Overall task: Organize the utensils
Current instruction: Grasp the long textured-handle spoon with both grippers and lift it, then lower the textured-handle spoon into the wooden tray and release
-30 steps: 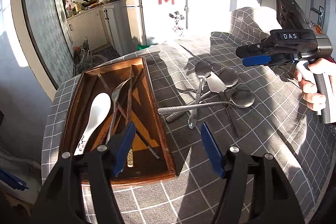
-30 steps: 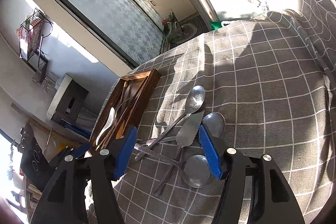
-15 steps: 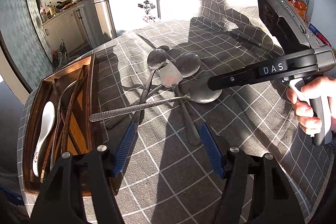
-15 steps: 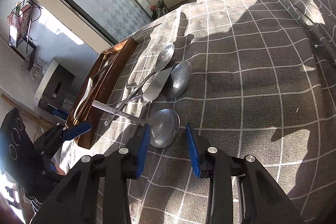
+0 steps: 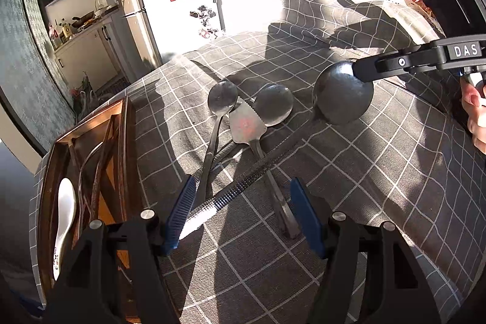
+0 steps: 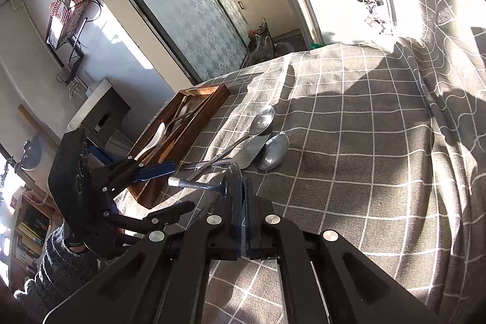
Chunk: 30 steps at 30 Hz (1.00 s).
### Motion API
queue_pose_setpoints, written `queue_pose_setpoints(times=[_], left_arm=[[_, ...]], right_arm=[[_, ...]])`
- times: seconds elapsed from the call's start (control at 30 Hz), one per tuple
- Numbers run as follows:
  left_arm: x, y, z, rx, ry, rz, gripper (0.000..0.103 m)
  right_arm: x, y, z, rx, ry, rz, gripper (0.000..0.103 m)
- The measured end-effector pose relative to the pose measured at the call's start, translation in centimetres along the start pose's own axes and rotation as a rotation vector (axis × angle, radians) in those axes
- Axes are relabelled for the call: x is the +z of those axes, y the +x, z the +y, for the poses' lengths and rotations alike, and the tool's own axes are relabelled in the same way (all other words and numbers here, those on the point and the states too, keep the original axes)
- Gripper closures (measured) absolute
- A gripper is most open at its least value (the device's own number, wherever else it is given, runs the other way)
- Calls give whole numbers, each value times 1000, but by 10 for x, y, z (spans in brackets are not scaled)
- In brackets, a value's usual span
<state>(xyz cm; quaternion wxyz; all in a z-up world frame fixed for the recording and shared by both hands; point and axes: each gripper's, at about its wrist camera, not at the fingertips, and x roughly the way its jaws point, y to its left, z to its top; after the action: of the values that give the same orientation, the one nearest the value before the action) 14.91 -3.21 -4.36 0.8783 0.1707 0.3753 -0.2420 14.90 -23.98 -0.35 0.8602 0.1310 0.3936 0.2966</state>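
Diagonally — ladle handle toward tray

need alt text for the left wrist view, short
The right claw is shut on the bowl of a ladle, its ridged handle slanting down toward the open left claw. Two spoons and a cake server lie on the grey checked tablecloth, beside a wooden tray holding a white spoon.
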Motion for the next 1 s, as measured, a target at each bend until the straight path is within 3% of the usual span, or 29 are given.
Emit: queue_pose_setpoints(times=[0.07,0.1,0.17,0.2,0.73,1.0], left_arm=[[0,8,-5,2,21,14,37],[1,11,-7,7,29,21,45],[2,14,-8,17,25,27,72],[2,14,-8,4,20,27,77],[14,-44,16,60,0,-74,81],[-14,-77,65,154,-103,-75,81]], right_arm=[[3,-9,0,16,-7,-13,101],[4,-12,1,15,-18,-18,101],[7,-18,1,11,-16,-32,101],[8,-21,2,15,-13,-39,101],[51,-33,56,54,-97,-96,100],[74,21,101,116,-146,-44,101]])
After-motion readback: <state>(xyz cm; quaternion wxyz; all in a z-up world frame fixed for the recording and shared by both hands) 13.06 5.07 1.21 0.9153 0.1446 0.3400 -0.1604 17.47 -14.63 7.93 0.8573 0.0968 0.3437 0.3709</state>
